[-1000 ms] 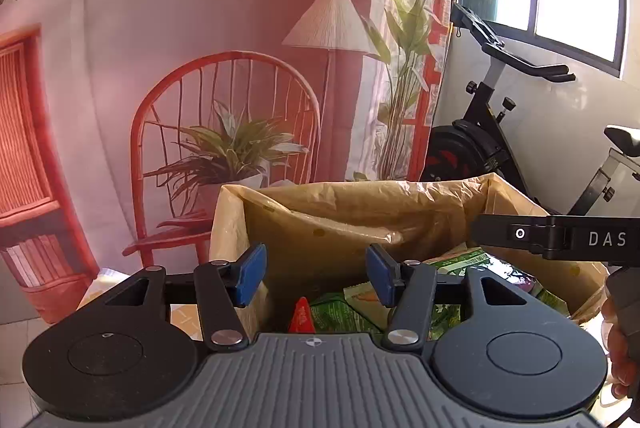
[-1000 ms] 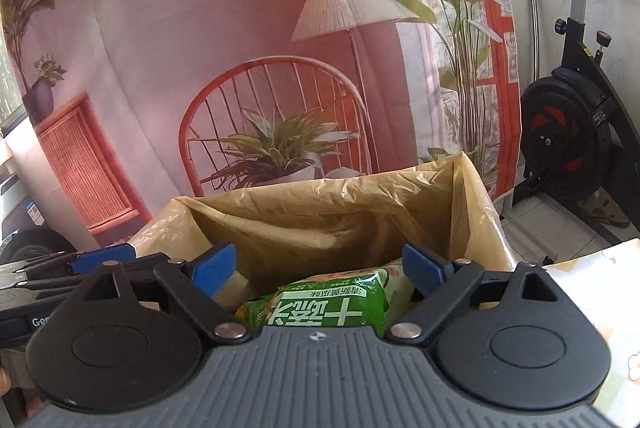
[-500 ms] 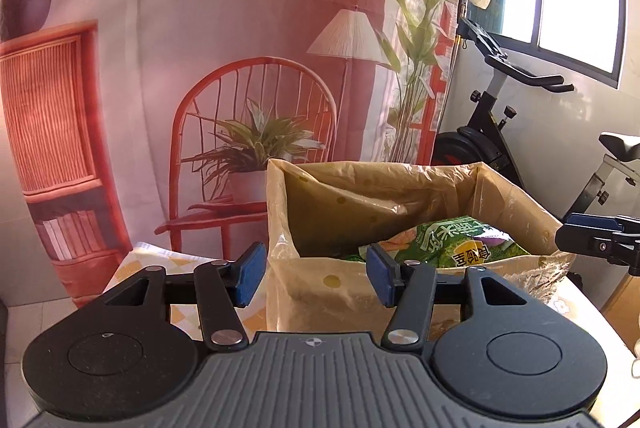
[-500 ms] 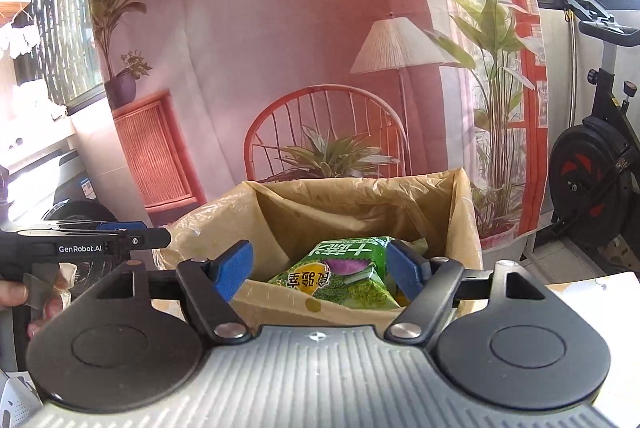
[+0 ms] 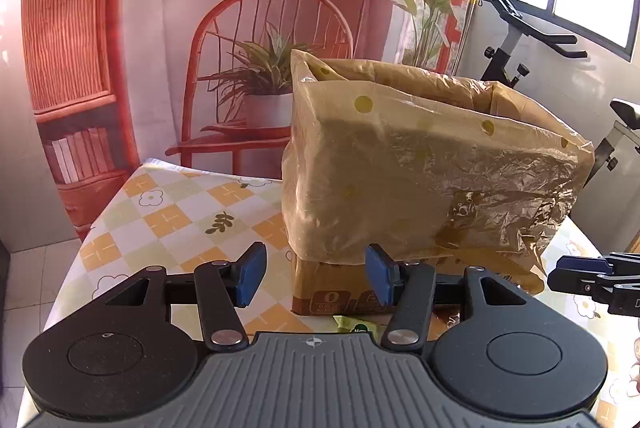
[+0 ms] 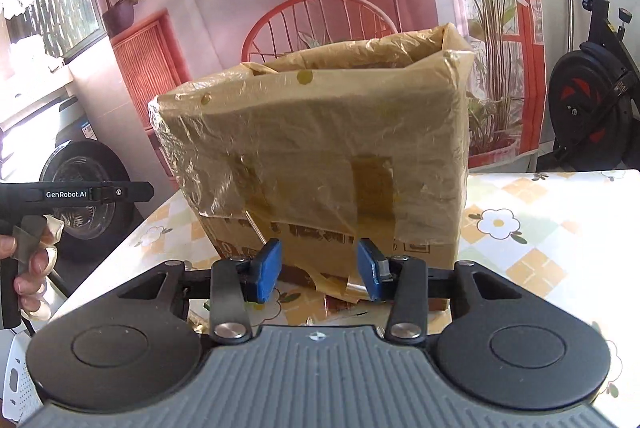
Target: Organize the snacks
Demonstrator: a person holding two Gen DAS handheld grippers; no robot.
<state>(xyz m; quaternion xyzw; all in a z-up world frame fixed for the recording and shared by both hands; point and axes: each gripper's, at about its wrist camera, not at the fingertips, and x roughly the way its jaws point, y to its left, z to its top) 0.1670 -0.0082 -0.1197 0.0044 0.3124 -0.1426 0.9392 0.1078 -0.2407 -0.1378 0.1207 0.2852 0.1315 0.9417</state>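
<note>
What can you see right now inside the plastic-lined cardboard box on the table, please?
Only the upper inner lining of the box shows above its rim. Its near wall hides the contents from both wrist views, so whether snacks lie inside cannot be told.

Ahead of our right gripper [image 6: 316, 270] stands the bag-lined box [image 6: 320, 148] on the tablecloth [image 6: 540, 228]; our jaws have just been closing, with nothing between them. To our left, a hand [image 6: 28, 268] holds the left gripper [image 6: 120, 192].

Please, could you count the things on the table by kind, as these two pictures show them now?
Cardboard box lined with a plastic bag: 1
Green snack packet, only partly visible in the left view: 1
Total: 2
</note>
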